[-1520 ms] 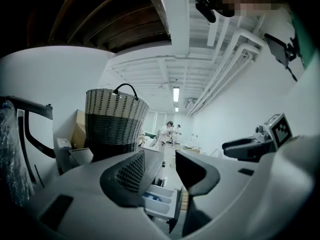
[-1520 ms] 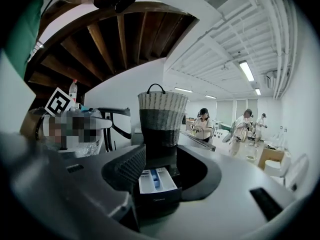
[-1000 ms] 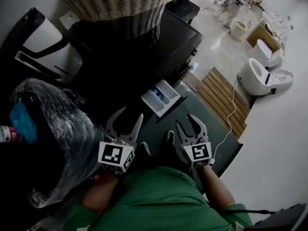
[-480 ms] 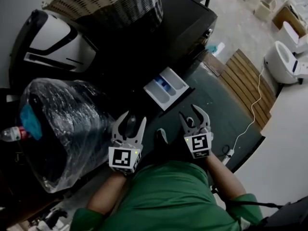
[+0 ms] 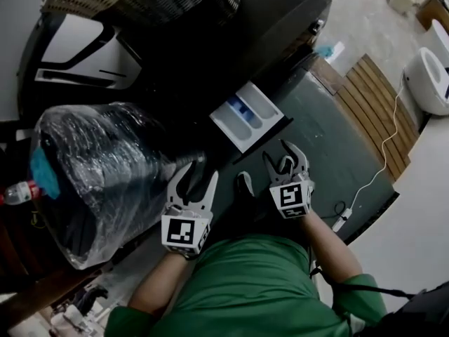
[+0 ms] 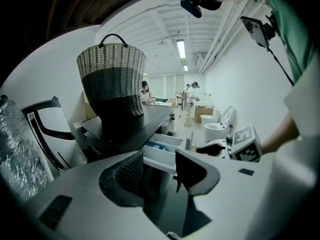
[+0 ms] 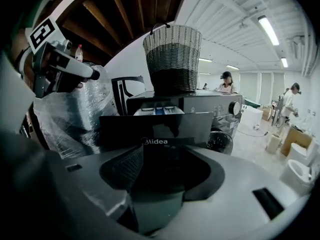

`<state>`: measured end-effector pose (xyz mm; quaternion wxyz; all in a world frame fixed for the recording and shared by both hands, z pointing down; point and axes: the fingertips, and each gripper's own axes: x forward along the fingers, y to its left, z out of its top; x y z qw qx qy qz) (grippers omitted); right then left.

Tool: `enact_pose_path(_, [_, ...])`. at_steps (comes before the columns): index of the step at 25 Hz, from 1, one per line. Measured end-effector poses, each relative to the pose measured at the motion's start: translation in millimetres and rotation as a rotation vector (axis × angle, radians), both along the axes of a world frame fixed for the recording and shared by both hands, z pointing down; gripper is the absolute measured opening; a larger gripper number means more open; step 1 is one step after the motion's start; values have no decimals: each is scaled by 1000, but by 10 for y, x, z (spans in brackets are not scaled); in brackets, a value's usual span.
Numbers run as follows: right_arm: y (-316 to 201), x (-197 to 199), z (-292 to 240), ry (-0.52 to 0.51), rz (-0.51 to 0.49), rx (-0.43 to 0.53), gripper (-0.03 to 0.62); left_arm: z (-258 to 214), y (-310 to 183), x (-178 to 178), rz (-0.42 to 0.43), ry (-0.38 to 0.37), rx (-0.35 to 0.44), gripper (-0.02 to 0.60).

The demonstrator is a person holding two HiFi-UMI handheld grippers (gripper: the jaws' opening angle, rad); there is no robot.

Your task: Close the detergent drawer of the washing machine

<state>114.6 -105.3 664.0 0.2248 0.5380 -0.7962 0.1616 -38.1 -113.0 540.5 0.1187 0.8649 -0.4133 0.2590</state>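
1. Grippers first: left gripper [image 5: 194, 179] has its jaws spread with nothing in them. The right gripper [image 5: 284, 157] jaws have just been opening, and nothing sits between them either.
2. Detergent drawer [image 5: 247, 116] is pulled out of the washing machine [image 5: 280, 34], just ahead of the right gripper and not touching it (blue insert [image 5: 237, 108] showing).
3. Wicker basket [image 6: 113, 79] stands on top of the machine.

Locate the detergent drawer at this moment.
In the head view the detergent drawer sits near centre, pulled out of the dark washing machine, just ahead of the right tool; the right gripper view faces its front panel.
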Motion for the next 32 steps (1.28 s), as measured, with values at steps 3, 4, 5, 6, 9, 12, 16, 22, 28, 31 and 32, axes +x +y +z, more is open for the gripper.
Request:
enact_pose_path(3, [-46, 12, 39, 17, -12, 15, 239, 60, 16, 0, -12, 1, -20, 206])
enact_pose_path(4, [-63, 20, 42, 21, -12, 22, 239, 78, 20, -5, -15, 2, -25, 206])
enact_pose_path(5, [-78, 27, 43, 22, -12, 29, 239, 94, 24, -13, -19, 3, -28, 205])
enact_pose_path(6, [-91, 30, 44, 21, -11, 34, 239, 108, 29, -23, -22, 3, -32, 206])
enact_pose_path(9, [-127, 19, 73, 14, -6, 31, 242, 135, 37, -58, -32, -1, -40, 206])
enact_pose_path(12, [-147, -16, 108, 1, 1, 12, 259, 141, 37, -101, -40, -7, -43, 206])
enact_pose_path(16, [-155, -28, 106, 1, -17, 18, 258, 137, 9, -149, -49, -10, -48, 206])
enact_pose_path(22, [-176, -45, 100, 8, -78, 20, 259, 141, -40, -185, -59, -4, -54, 206])
enact_pose_path(28, [-293, -96, 95, -1, -82, 18, 259, 173, -113, -197, -60, 2, -60, 206])
enact_pose_path(31, [-453, -147, 88, 4, -90, 24, 259, 209, -144, -219, -70, 18, -69, 206])
enact_pose_path(32, [-501, -162, 88, 8, -92, 27, 259, 212, -152, -231, -77, 20, -73, 206])
